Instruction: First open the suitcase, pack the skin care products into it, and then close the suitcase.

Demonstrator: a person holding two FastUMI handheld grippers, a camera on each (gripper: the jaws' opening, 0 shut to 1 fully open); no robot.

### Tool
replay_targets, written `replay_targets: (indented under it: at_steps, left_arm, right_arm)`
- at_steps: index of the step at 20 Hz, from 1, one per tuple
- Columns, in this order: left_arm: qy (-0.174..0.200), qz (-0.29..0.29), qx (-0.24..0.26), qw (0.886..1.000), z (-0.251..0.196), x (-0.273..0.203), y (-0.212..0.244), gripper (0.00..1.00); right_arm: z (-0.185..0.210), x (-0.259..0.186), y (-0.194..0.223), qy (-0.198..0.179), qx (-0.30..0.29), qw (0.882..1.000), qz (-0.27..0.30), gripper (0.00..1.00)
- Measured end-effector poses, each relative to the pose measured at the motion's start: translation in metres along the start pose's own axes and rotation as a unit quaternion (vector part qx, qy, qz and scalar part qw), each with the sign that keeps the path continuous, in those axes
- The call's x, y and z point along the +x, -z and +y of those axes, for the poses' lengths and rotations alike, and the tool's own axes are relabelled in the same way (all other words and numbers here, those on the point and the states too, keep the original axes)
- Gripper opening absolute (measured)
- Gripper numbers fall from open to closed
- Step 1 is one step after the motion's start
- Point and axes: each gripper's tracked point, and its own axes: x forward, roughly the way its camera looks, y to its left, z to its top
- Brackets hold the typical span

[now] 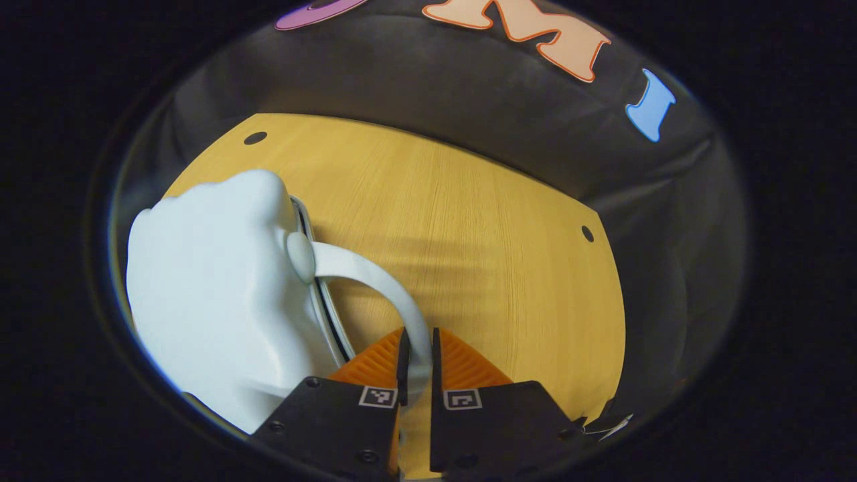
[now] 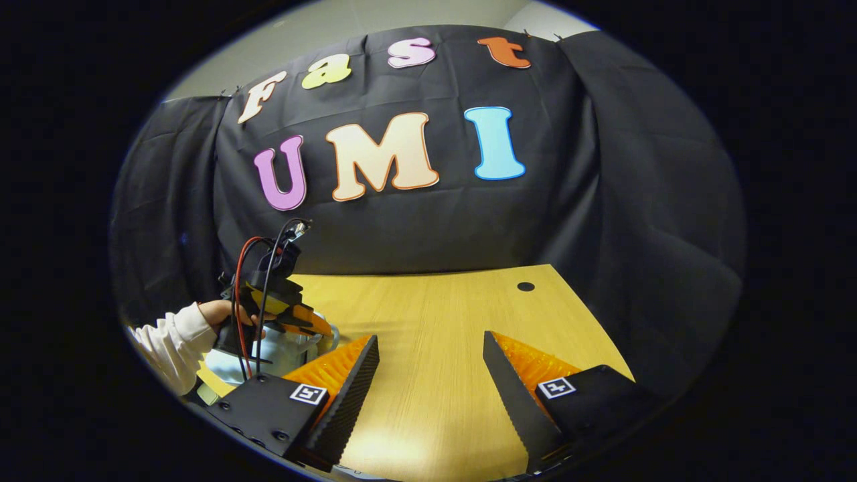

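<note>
Left gripper view: left gripper [image 1: 418,365] pinched on the curved white handle [image 1: 375,274] of a pale blue suitcase [image 1: 214,301], both fingers pressed against the strap just ahead of the fingertips. Suitcase shell bulging to the left of the claw, shut, its dark seam line [image 1: 321,294] running beside the handle's pivot. Wooden table [image 1: 482,234] stretching ahead and to the right of the claw, a small dark hole [image 1: 255,138] far ahead to the left. Right gripper view: right gripper [image 2: 432,381] spread wide over the bare tabletop [image 2: 428,314], nothing between its fingers. Far off to the claw's left, a hand [image 2: 221,313] in a white sleeve [image 2: 171,345] gripping the other gripper [image 2: 281,304], red and black cables [image 2: 251,288] looping above it, that tool resting at the pale blue suitcase [image 2: 268,355], well apart from the open claw.
</note>
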Motion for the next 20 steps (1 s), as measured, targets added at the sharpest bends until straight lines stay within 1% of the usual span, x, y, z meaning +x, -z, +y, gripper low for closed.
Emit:
replay_targets:
  at_steps: [1,2,3,4,5,6,7,8,9,11,14,16,18,19,20]
  left_arm:
    - [0.007,0.000,-0.003,1.000,-0.006,-0.004,-0.002,0.21]
    - [0.009,-0.003,-0.002,1.000,-0.010,-0.008,0.000,0.27]
    - [0.013,-0.004,-0.001,1.000,-0.014,-0.017,0.004,0.44]
    - [0.012,-0.011,0.004,1.000,-0.016,-0.027,0.006,0.57]
    - [0.013,-0.019,0.012,1.000,-0.020,-0.037,0.008,0.83]
    - [0.014,-0.032,0.021,0.999,-0.025,-0.044,0.010,0.92]
    - [0.020,-0.042,0.033,0.998,-0.033,-0.051,0.014,0.92]
    - [0.025,-0.051,0.047,0.997,-0.045,-0.061,0.018,0.93]
    - [0.024,-0.064,0.060,0.996,-0.052,-0.071,0.020,0.93]
    - [0.028,-0.093,0.091,0.991,-0.066,-0.094,0.025,0.96]
    - [0.022,-0.122,0.126,0.984,-0.082,-0.119,0.039,0.96]
    - [0.030,-0.126,0.130,0.983,-0.094,-0.130,0.052,0.96]
    - [0.043,-0.137,0.121,0.982,-0.106,-0.136,0.061,0.96]
    - [0.046,-0.137,0.118,0.983,-0.110,-0.138,0.065,0.99]
    - [0.047,-0.134,0.117,0.983,-0.111,-0.140,0.070,0.96]
  right_arm:
    - [-0.002,-0.001,-0.002,0.001,0.003,1.000,-0.003,0.98]
    - [-0.003,-0.002,-0.005,0.000,0.005,1.000,-0.005,0.98]
    - [-0.004,-0.002,-0.007,0.001,0.005,1.000,-0.008,0.98]
    - [-0.005,-0.004,-0.010,0.000,0.004,1.000,-0.011,0.98]
    - [-0.006,-0.005,-0.012,0.000,0.004,1.000,-0.014,0.98]
    - [-0.008,-0.006,-0.015,0.000,0.004,1.000,-0.015,0.98]
    - [-0.008,-0.008,-0.016,-0.002,0.004,1.000,-0.017,0.94]
    - [-0.009,-0.010,-0.019,-0.004,0.005,1.000,-0.020,0.98]
    - [-0.010,-0.012,-0.021,-0.006,0.004,1.000,-0.023,0.98]
    - [-0.012,-0.016,-0.025,-0.008,0.002,1.000,-0.028,0.98]
    - [-0.015,-0.024,-0.029,-0.013,0.004,0.999,-0.034,0.98]
    - [-0.016,-0.027,-0.030,-0.017,0.006,0.999,-0.037,0.98]
    - [-0.019,-0.030,-0.031,-0.019,0.004,0.999,-0.039,0.98]
    - [-0.020,-0.031,-0.031,-0.020,0.003,0.999,-0.039,0.98]
    - [-0.021,-0.032,-0.031,-0.021,0.004,0.999,-0.039,0.98]
